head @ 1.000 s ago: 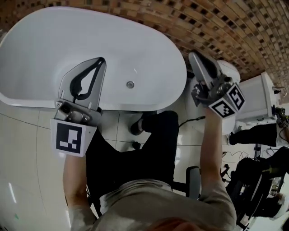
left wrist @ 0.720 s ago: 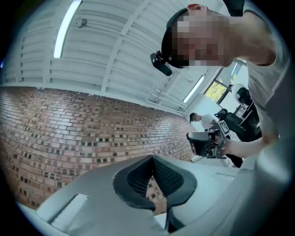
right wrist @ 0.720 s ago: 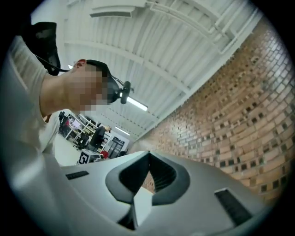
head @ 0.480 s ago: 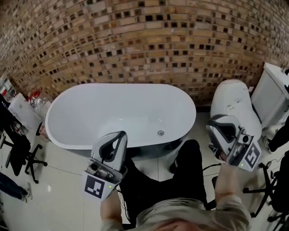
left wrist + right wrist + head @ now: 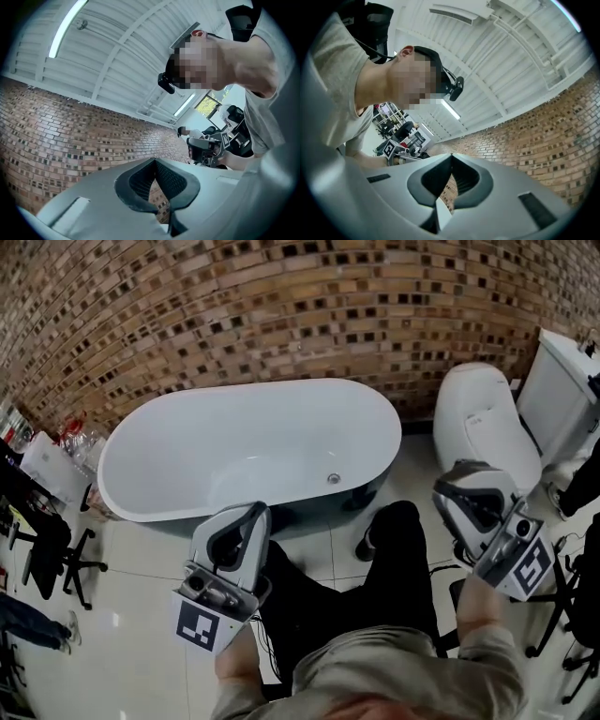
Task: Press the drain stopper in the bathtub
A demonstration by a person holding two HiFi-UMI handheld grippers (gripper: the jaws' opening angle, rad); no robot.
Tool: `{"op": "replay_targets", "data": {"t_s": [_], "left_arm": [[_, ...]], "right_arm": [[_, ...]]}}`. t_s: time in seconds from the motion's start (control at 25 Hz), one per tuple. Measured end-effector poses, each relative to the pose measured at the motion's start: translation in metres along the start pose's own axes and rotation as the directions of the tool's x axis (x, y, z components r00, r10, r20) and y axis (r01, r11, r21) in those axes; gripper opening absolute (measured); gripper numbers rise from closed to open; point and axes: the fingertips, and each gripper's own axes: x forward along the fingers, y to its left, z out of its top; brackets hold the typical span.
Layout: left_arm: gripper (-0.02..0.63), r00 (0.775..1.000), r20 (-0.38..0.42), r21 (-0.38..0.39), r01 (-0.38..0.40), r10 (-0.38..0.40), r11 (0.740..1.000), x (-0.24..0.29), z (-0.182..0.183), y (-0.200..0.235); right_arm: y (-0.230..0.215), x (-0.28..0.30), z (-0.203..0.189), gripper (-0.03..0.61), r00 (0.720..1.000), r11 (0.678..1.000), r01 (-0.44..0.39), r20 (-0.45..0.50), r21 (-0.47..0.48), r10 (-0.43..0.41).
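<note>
Here, a brick wall (image 5: pixel 234 306) backs the white bathtub (image 5: pixel 169 474), a toilet (image 5: pixel 483 427) to its right; the left gripper (image 5: pixel 259 509) hangs just short of the tub, jaws closed tip to tip, empty; the right gripper (image 5: pixel 445 491) likewise, closed on nothing; the drain stopper (image 5: pixel 333 478) sits in the tub's bottom near its right end, apart from both.
</note>
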Motion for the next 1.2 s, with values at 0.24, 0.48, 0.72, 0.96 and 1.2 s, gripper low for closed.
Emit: {"op": "replay_targets", "data": {"t_s": [0.24, 0.48, 0.72, 0.96, 1.2], "left_arm": [[0.009, 1.000, 0.028, 0.003, 0.011, -0.011, 1.000, -0.010, 0.016, -0.016], [0.009, 0.999, 0.021, 0.003, 0.034, -0.034, 0.999, -0.004, 0.013, -0.021], [0.009, 0.999, 0.004, -0.004, 0.049, -0.049, 0.999, 0.004, 0.006, -0.020], [0.008, 0.998, -0.004, -0.005, 0.055, -0.055, 0.998, 0.005, 0.003, -0.024], [0.009, 0.999, -0.001, 0.008, 0.051, -0.051, 0.999, 0.003, 0.006, -0.022]], "right_arm": [[0.021, -0.005, 0.016, 0.000, 1.000, 0.993, 0.003, -0.023, -0.122, -0.006], [0.013, -0.007, 0.004, 0.000, 0.998, 0.988, 0.017, -0.065, -0.153, -0.027], [0.010, 0.000, -0.003, 0.000, 0.995, 0.984, 0.003, -0.095, -0.180, -0.021], [0.015, -0.001, -0.007, 0.000, 0.994, 0.981, -0.009, -0.109, -0.194, -0.012], [0.018, 0.002, -0.010, 0.000, 0.993, 0.980, -0.018, -0.116, -0.198, -0.005]]}}
